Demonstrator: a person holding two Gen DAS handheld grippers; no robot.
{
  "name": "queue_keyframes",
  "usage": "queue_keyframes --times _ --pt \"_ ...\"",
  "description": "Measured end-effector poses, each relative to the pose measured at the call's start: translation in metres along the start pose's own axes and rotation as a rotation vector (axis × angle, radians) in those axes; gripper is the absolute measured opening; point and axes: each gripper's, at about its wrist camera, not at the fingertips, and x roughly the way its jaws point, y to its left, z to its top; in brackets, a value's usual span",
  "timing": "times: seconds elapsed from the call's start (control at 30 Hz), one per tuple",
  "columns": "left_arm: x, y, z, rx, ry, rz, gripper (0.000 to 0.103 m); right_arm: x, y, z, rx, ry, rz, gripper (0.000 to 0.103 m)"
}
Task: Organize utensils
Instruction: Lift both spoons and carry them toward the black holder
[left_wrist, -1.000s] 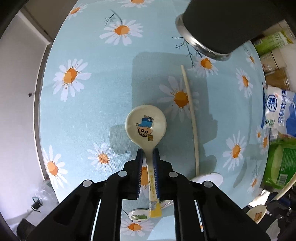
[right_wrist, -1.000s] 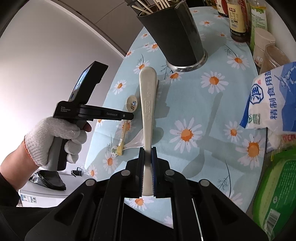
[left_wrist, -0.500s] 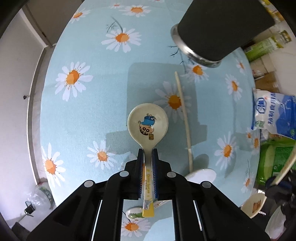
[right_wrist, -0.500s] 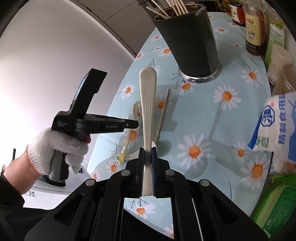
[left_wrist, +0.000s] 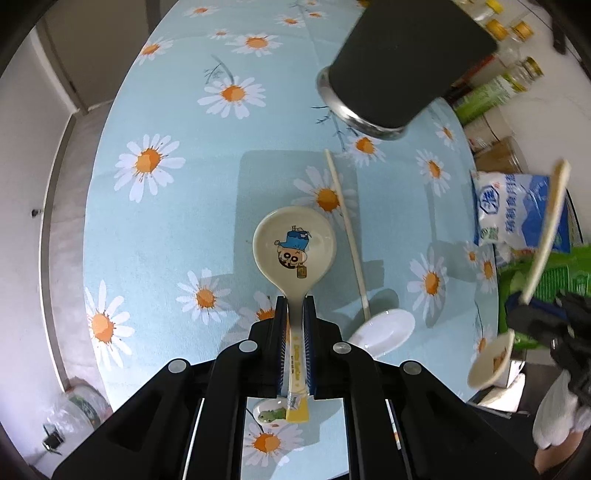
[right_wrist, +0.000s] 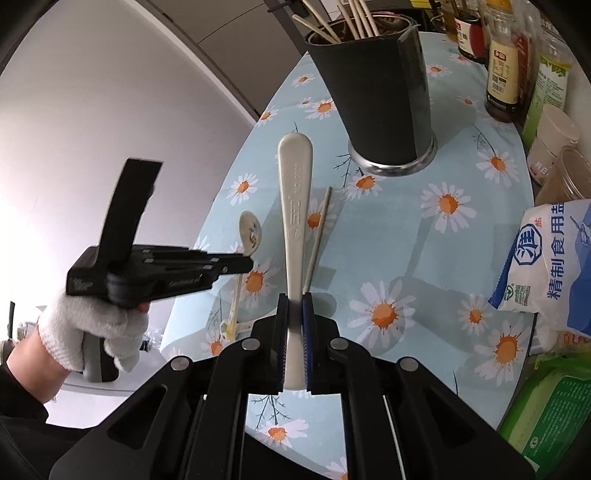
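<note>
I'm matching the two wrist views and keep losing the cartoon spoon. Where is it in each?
Left wrist view: the cartoon spoon fills the centre, bowl up, its handle clamped in the left gripper.
Right wrist view: the same spoon is small, left of centre, sticking out of the left gripper, beside the plain spoon that the right gripper holds.
Shared landmark: the black holder.

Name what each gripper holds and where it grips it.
Left gripper: cartoon spoon, clamped on its handle just behind the bowl. Right gripper: beige spoon, clamped on its handle, handle end pointing away.
</note>
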Motion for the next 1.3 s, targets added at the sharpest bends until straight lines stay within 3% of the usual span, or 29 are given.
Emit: queue_keyframes --times 0.6,1.0,1.03,1.3 --pt "-0.044 0.009 -0.019 0.060 -0.115 -0.150 0.007 0.015 0.025 0.011 0.020 -0.044 -0.049 0.008" --pt "-0.082 -0.005 -0.013 0.143 -0.231 -0.184 0.006 0.011 0.029 0.020 0.043 -0.098 -0.052 0.008" --pt "-0.085 -0.005 -0.013 0.148 -0.237 -0.186 0.000 0.010 0.029 0.021 0.043 -0.103 -0.050 0.008" --pt "-0.086 -0.001 -0.011 0.158 -0.254 -0.187 0.000 0.006 0.035 0.029 0.028 -0.127 -0.042 0.008"
